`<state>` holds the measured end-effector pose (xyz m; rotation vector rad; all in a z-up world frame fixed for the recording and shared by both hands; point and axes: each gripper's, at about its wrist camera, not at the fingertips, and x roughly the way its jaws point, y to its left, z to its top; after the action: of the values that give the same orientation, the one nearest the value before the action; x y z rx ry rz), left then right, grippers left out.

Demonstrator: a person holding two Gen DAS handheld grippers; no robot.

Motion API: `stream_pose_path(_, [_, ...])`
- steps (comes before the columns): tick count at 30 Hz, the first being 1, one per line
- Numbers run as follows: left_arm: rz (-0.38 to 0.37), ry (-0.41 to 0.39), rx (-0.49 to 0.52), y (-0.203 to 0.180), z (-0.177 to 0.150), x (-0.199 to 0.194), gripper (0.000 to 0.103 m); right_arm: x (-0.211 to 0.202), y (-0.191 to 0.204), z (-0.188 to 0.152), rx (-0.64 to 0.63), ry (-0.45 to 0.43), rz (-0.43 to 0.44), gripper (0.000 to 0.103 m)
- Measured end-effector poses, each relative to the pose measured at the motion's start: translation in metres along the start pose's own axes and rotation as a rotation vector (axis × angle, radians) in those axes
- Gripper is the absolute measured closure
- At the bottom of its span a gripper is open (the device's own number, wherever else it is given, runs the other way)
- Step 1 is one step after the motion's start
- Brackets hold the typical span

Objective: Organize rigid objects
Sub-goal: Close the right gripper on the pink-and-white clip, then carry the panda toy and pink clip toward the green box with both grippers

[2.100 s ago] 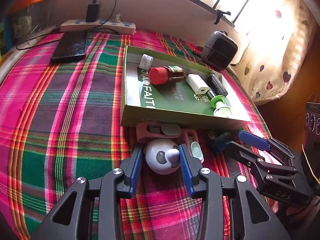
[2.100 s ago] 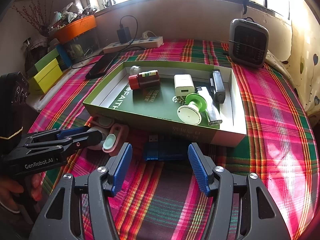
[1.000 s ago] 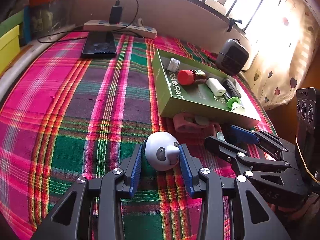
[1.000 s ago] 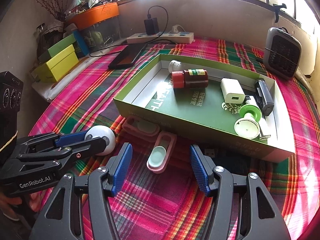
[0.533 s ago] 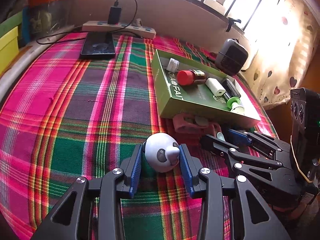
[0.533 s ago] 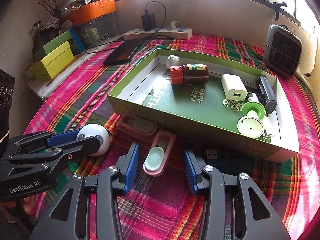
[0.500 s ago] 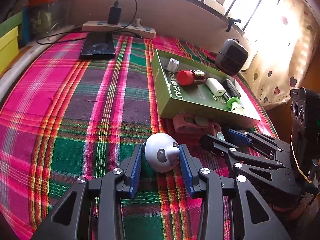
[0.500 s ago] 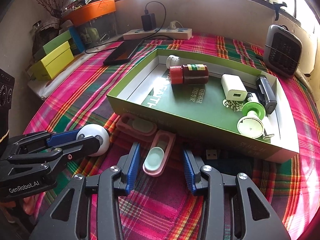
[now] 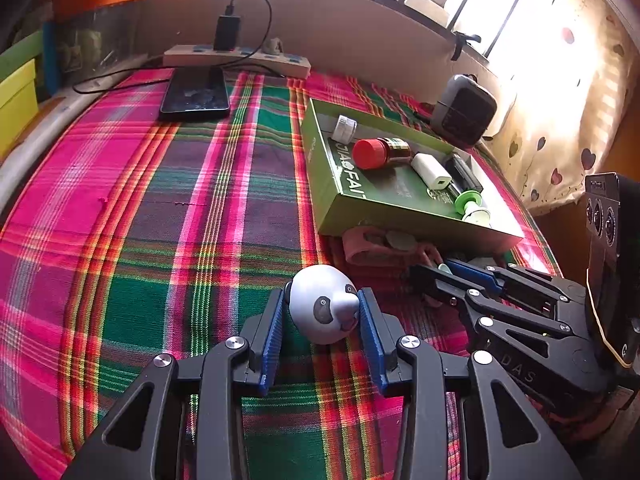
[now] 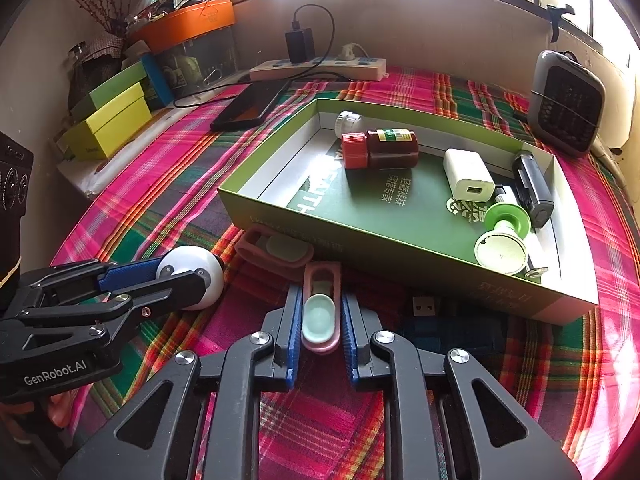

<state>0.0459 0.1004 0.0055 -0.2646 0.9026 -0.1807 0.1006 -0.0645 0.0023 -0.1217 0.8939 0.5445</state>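
Right wrist view: right claw (image 10: 319, 322) clenched on the pink clip (image 10: 320, 312), at six o'clock of the green box (image 10: 400, 248). Left claw (image 9: 323, 312) grasps the panda ball (image 9: 324, 304) above the plaid cloth (image 9: 160, 220).

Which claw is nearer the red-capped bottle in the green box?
Right. The right claw, shut on a pink clip, sits just outside the green box holding the red-capped bottle. The left claw, holding a white ball, is farther back.
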Motion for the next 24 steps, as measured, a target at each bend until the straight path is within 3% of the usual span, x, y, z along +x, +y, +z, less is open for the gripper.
stream_pose_path(14, [0.025, -0.006, 0.005, 0.001, 0.000, -0.003, 0.069, -0.009, 0.001, -0.002, -0.007, -0.020, 0.020, 0.085])
stream_pose_path(24, [0.044, -0.055, 0.036, -0.004, 0.008, -0.023, 0.069, -0.024, 0.002, 0.001, -0.018, -0.060, 0.038, 0.085])
